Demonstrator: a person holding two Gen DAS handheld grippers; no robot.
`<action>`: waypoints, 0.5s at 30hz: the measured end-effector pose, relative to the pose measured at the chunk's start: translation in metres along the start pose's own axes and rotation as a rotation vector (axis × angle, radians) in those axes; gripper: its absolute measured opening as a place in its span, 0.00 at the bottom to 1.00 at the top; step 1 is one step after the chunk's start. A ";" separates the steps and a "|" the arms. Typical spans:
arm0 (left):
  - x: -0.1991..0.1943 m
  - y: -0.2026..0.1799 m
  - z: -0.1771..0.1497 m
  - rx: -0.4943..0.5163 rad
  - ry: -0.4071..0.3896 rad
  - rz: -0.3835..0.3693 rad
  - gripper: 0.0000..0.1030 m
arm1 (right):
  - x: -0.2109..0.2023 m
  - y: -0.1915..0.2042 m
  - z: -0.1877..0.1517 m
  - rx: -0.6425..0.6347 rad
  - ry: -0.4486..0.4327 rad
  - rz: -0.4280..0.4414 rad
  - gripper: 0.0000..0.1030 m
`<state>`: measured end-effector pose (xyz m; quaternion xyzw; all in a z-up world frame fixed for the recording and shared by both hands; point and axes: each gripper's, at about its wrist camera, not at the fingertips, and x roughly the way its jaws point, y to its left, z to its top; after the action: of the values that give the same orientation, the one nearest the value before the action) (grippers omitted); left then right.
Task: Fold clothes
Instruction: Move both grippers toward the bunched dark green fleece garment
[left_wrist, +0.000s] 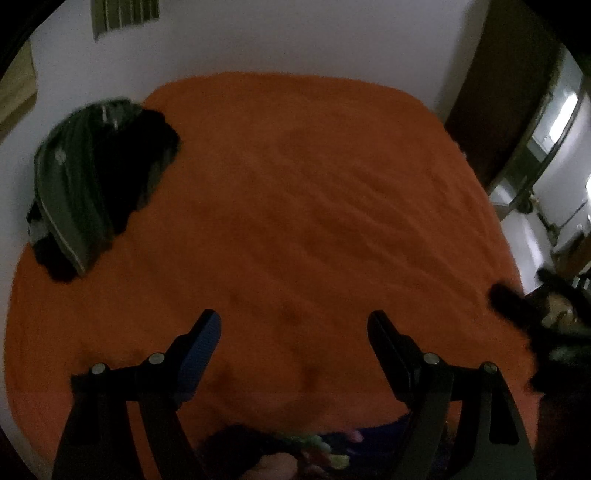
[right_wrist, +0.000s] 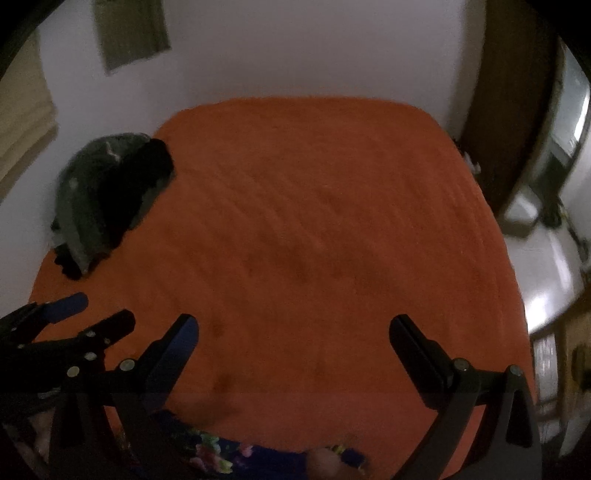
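A heap of dark clothes (left_wrist: 92, 184), grey-green and black, lies at the far left edge of the bed's orange cover (left_wrist: 314, 203). The right wrist view shows the same heap of clothes (right_wrist: 107, 195) on the orange cover (right_wrist: 314, 221). My left gripper (left_wrist: 295, 332) hangs open over bare cover near the front, with nothing between its fingers. My right gripper (right_wrist: 295, 332) is open too, wide, over bare cover. The left gripper (right_wrist: 98, 312) shows at the left of the right wrist view, beside the right one. Both are well short of the heap.
Blue floral fabric (right_wrist: 221, 454) and part of a hand (right_wrist: 325, 461) sit at the bed's near edge. A white wall (right_wrist: 295, 55) runs behind the bed. A brown door (right_wrist: 517, 129) and pale floor (right_wrist: 546, 266) lie to the right.
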<state>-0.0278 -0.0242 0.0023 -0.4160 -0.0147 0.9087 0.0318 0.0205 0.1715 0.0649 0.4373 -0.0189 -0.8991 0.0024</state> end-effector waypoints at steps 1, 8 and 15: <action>-0.005 0.002 -0.002 0.006 -0.026 0.017 0.80 | -0.007 -0.001 0.004 -0.028 -0.034 0.007 1.00; -0.031 0.026 -0.009 -0.117 -0.173 0.006 0.80 | -0.029 0.005 0.042 -0.209 0.022 0.047 1.00; -0.040 0.059 -0.008 -0.161 -0.088 -0.201 0.79 | -0.046 0.021 0.074 -0.222 0.056 0.071 1.00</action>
<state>0.0013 -0.0858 0.0241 -0.3735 -0.1306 0.9141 0.0886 -0.0099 0.1536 0.1477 0.4582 0.0652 -0.8825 0.0832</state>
